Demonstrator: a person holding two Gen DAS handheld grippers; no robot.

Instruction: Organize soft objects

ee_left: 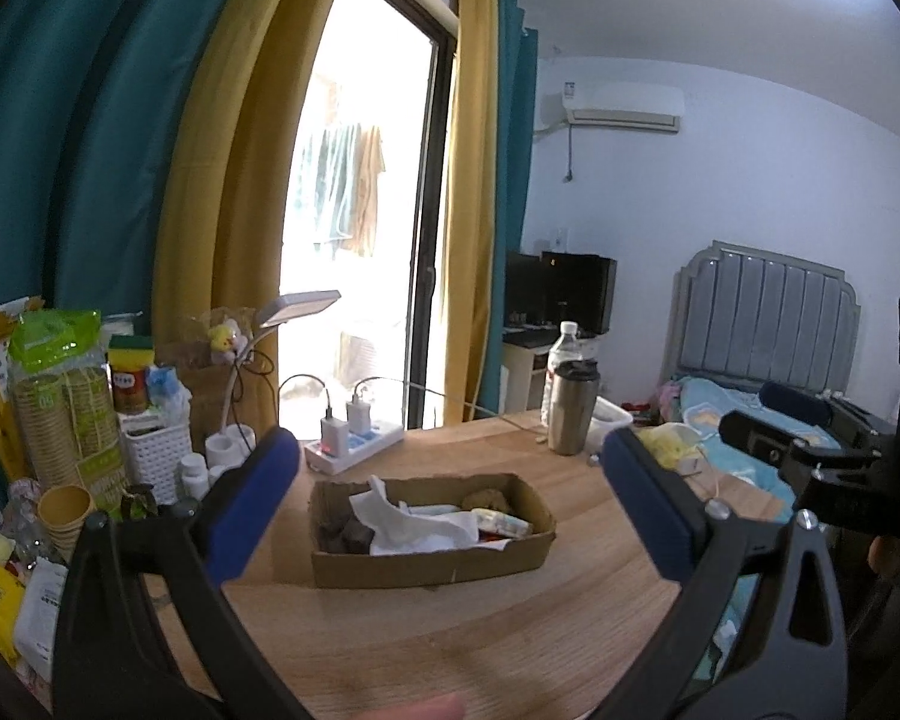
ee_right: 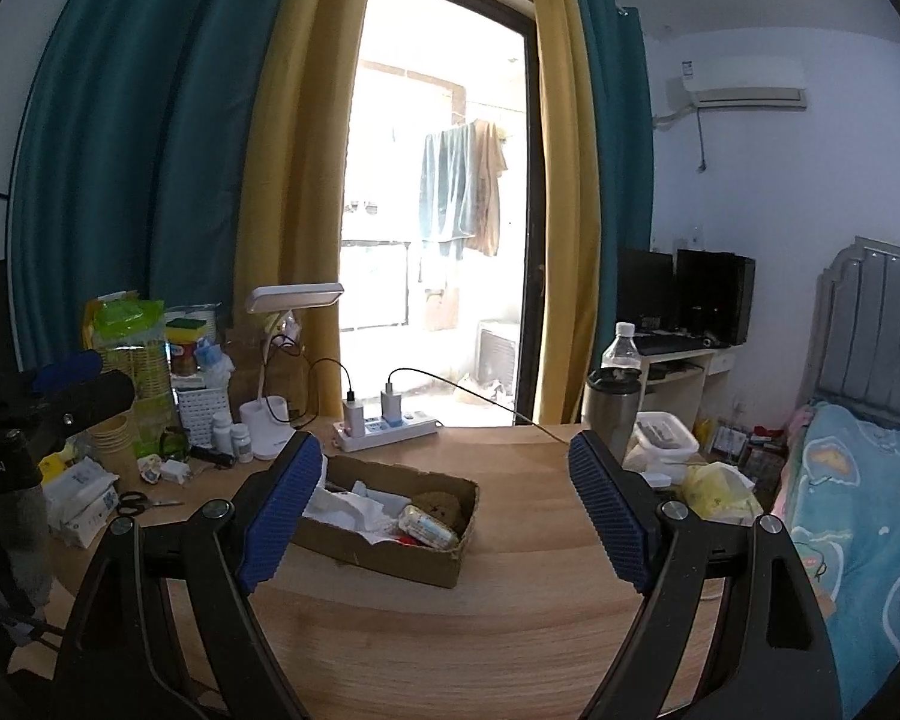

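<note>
A shallow cardboard box (ee_left: 432,564) (ee_right: 390,552) rests in the middle of the wooden table (ee_left: 510,648). Inside it lie a crumpled white cloth (ee_left: 414,525) (ee_right: 342,507), a brown sponge (ee_left: 483,499) (ee_right: 441,507), a pale soft packet (ee_left: 501,522) (ee_right: 429,528) and a dark piece (ee_left: 345,534). My left gripper (ee_left: 450,480) hangs open above the table in front of the box, nothing between its blue pads. My right gripper (ee_right: 444,492) is open too, a little nearer than the box, and holds nothing.
The table's left side is crowded with paper cups (ee_left: 66,420), a white basket (ee_left: 156,450), pill bottles, a desk lamp (ee_right: 294,300), tissue packs (ee_right: 81,501) and scissors (ee_right: 138,504). A power strip (ee_right: 390,429) lies behind the box. A steel mug (ee_left: 573,408), bottle and yellow bag (ee_right: 717,489) stand right.
</note>
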